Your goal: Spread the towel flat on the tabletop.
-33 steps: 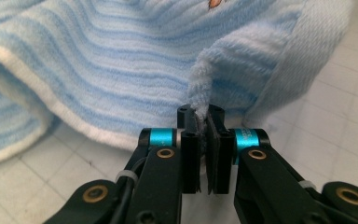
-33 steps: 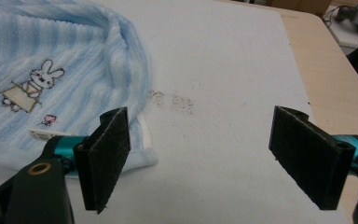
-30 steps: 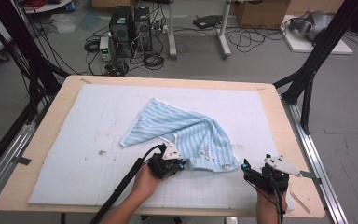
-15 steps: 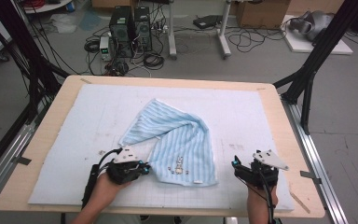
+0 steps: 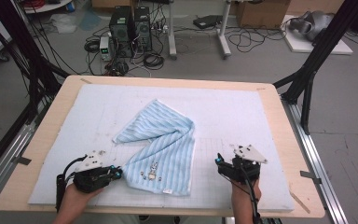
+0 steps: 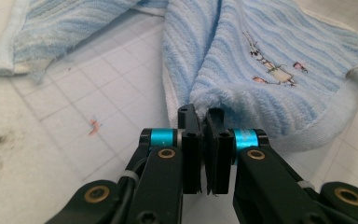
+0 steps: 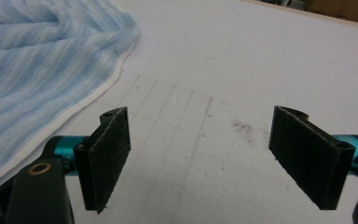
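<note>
Your jaws differ: those of your left gripper point(image 6: 204, 122) are pinched together on a corner of the towel point(image 6: 242, 70), while those of your right gripper point(image 7: 200, 158) stand wide apart over bare mat, with the towel's white hem off to their left and clear of them. That towel is soft ribbed terry, pale blue with lighter stripes, a white border and a small embroidered picture point(image 6: 272, 67) just beyond your left jaws. It lies rumpled and partly folded, its long axis running from your left jaws up and away toward the far side of the table. Under it is a white mat point(image 5: 223, 107) printed with a faint grid, scuffed in places, on a wooden table point(image 5: 279, 100). Beyond the table are computer towers point(image 5: 130, 25) and tangled cables point(image 5: 256, 39) on a grey floor.
</note>
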Tool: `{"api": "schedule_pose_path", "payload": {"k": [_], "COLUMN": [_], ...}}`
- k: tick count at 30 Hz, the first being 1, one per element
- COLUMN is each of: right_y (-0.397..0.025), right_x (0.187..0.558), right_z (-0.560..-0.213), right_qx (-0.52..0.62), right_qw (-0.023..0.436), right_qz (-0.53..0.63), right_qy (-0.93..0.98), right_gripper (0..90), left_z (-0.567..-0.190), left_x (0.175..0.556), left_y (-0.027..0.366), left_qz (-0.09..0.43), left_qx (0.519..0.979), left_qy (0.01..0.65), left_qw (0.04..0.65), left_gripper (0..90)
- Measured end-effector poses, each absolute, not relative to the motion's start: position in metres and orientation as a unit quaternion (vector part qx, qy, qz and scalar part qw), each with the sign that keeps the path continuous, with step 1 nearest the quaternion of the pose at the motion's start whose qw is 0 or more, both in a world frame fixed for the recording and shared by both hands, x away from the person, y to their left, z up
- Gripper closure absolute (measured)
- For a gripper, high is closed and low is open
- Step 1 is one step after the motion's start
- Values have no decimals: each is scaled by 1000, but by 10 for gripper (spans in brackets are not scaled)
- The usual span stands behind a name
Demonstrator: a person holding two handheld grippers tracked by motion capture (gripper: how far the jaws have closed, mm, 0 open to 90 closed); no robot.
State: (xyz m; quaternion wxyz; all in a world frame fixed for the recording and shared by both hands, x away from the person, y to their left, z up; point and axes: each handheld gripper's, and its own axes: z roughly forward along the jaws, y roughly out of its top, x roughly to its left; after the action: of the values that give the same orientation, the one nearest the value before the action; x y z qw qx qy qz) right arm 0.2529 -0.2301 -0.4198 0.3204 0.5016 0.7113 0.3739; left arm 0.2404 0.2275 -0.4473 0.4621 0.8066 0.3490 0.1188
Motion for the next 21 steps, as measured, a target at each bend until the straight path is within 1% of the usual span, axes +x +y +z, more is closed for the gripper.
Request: {"api": "schedule_pose_path", "payload": {"k": [6,12,14,15,17,18,19,21], "right_y": [-215,-204,-198,-195,-189,-186,-182,-170], "right_x": [256,262,263,264,265,266,266,267], "right_z": [-424,-429,-431,-432,-434,-434,-435,-437], "right_qx": [494,483,480,476,475,471,466,449], "right_qw": [310,295,289,288,277,271,266,247], "right_qz": [375,374,377,377,381,386,388,393], "right_qy": [721,735,738,741,743,746,749,764], "right_gripper": [203,226,241,241,274,294,325,383], "left_z": [-447,-452,-453,-454,-454,-452,-451,-447], "left_x": [227,214,212,211,211,212,212,213], "left_y": [240,251,253,254,258,261,264,268], "left_qz": [122,105,101,102,108,109,110,116], "left_qx": [798,798,797,793,780,775,770,760], "left_qy": [355,354,359,364,382,383,383,384], "left_qw": [472,476,476,478,484,491,498,511], "left_gripper": [860,858,831,758,501,429,406,390]}}
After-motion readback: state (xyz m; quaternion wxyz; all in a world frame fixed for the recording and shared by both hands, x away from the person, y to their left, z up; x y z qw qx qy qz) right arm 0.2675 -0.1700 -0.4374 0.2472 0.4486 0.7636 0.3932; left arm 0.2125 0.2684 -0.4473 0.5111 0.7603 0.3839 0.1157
